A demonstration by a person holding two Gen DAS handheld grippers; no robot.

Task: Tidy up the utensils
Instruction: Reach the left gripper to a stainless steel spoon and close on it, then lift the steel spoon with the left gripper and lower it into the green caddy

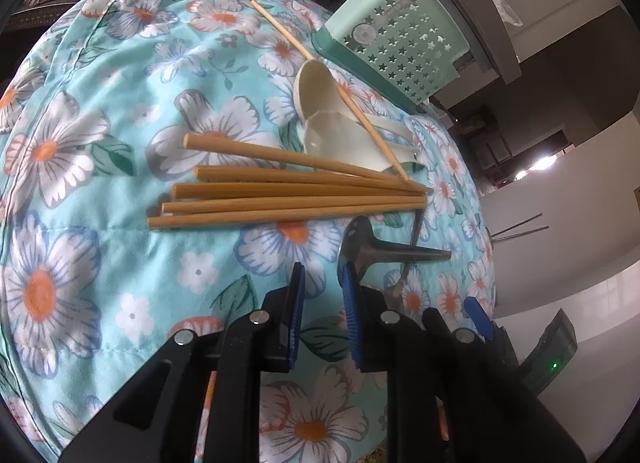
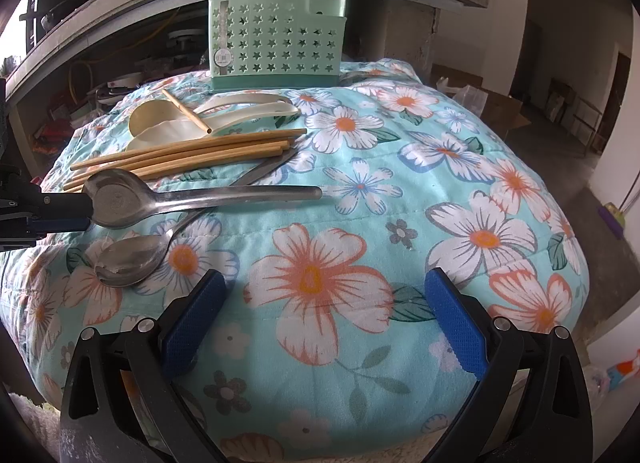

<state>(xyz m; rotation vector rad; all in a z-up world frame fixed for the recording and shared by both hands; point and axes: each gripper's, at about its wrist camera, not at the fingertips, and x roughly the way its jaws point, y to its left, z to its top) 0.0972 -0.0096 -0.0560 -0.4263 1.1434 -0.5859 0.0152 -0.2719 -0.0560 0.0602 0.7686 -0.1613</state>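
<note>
Flowered turquoise cloth (image 2: 480, 183) covers a rounded table, with cluttered shelves behind. In the right wrist view, at 9 o'clock, the left gripper (image 1: 321, 275) reaches in to the bowl of a large steel spoon (image 2: 200, 197). Its own camera shows the pads slightly parted with bare cloth between them, so nothing is clamped; the spoon's bowl sits only against one fingertip. At 8 o'clock a smaller steel spoon (image 2: 128, 259) lies bowl up, its handle running under the large one. At 10 o'clock lie bamboo chopsticks (image 2: 188, 153) in a loose bundle, with white spoons (image 2: 168, 123) just behind them. At 12 o'clock a pale green perforated caddy (image 2: 276, 43) stands upright, well apart from the steel spoons. At 6 o'clock the right gripper (image 2: 324, 295) hangs spread wide and empty above the cloth. The large spoon is probably stiff, smooth and slippery, with its weight toward the bowl; the narrow neck or mid-handle looks a surer hold than the curved bowl rim.
</note>
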